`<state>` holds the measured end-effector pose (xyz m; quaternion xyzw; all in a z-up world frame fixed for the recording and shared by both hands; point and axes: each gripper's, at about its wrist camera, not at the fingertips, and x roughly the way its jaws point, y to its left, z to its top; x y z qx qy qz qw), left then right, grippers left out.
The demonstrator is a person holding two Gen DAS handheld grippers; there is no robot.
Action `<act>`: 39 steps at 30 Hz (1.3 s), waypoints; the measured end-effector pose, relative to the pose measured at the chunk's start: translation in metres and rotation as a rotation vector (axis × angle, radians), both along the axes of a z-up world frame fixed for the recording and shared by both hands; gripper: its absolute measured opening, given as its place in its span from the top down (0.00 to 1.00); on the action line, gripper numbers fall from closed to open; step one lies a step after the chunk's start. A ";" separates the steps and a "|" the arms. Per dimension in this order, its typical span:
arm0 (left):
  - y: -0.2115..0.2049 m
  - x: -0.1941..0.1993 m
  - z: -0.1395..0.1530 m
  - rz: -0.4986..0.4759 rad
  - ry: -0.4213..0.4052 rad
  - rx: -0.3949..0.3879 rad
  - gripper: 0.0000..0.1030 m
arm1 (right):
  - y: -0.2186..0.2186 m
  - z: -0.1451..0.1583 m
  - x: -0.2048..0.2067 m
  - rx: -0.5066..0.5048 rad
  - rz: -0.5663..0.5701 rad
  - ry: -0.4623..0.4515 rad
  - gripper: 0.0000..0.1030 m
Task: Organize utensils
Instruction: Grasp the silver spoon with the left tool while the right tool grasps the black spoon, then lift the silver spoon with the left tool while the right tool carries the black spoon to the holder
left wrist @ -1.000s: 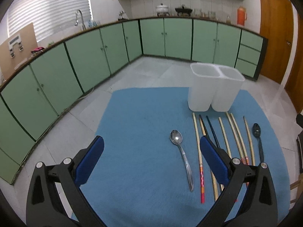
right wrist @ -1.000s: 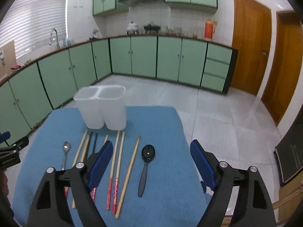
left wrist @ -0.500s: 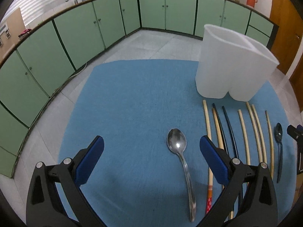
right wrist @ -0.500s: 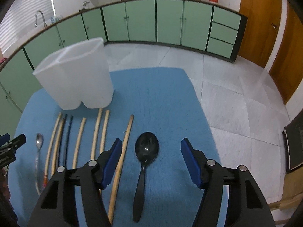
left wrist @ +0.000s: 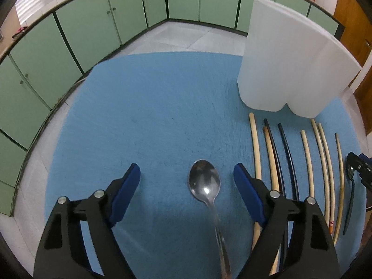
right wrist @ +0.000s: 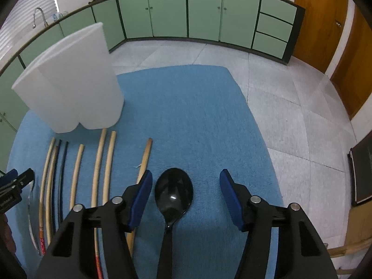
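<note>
Both tools hang low over a blue mat [left wrist: 148, 116], each with a spoon between its blue pads.

The left tool [left wrist: 187, 179] stands wide, its jaws having just been narrowing a little, and the metal spoon [left wrist: 204, 183] lies bowl-up between them with its handle running back under the tool. Neither pad touches it.

The right tool [right wrist: 185, 184] stands at a middling width, its jaws having just been closing. The black spoon [right wrist: 174, 191] lies between them, bowl toward the far side; the left pad is just beside the bowl, the right pad clearly apart from it. Whether the left pad touches I cannot tell.

Between the two spoons lies a row of chopsticks [right wrist: 97, 165], pale ones and a black pair [left wrist: 287, 153], all roughly parallel, their tips pointing to the far side. Just beyond those tips stands a white two-compartment holder [left wrist: 286, 69], upright on the mat. Green cabinets [right wrist: 204, 11] line the far walls.
</note>
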<state>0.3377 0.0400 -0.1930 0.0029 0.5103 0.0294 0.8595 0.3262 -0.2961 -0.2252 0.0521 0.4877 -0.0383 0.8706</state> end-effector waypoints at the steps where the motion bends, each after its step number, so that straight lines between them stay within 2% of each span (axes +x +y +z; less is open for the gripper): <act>1: -0.001 0.001 -0.001 -0.002 0.005 -0.004 0.23 | 0.001 -0.001 0.001 0.000 -0.001 0.005 0.43; 6: -0.005 0.005 -0.006 0.000 0.022 -0.028 0.29 | 0.003 -0.006 0.005 0.004 0.001 0.021 0.44; 9: -0.005 0.011 -0.002 -0.005 0.024 -0.044 0.37 | 0.002 -0.006 0.008 0.005 -0.003 0.025 0.45; 12: -0.009 0.015 0.001 -0.016 0.026 -0.066 0.52 | 0.003 -0.004 0.010 0.012 -0.006 0.030 0.51; 14: -0.012 0.012 0.001 -0.030 0.025 -0.078 0.65 | 0.004 -0.005 0.011 0.015 -0.004 0.034 0.58; 15: -0.016 0.012 0.002 -0.036 0.026 -0.082 0.68 | 0.003 -0.004 0.011 0.018 -0.002 0.036 0.65; 16: -0.018 0.012 0.003 -0.041 0.026 -0.086 0.75 | 0.003 -0.004 0.011 0.025 0.002 0.036 0.67; 20: -0.022 0.010 0.004 -0.060 0.021 -0.104 0.75 | 0.002 -0.004 0.005 0.030 0.014 0.031 0.67; 24: -0.023 -0.007 0.008 -0.073 -0.009 -0.131 0.75 | -0.002 0.006 -0.010 0.067 0.026 -0.025 0.68; 30: -0.022 -0.033 0.030 -0.084 -0.124 -0.157 0.75 | -0.003 0.036 -0.034 0.066 0.055 -0.151 0.68; 39: -0.019 -0.056 0.088 -0.069 -0.323 -0.163 0.75 | 0.001 0.098 -0.051 0.064 0.086 -0.341 0.68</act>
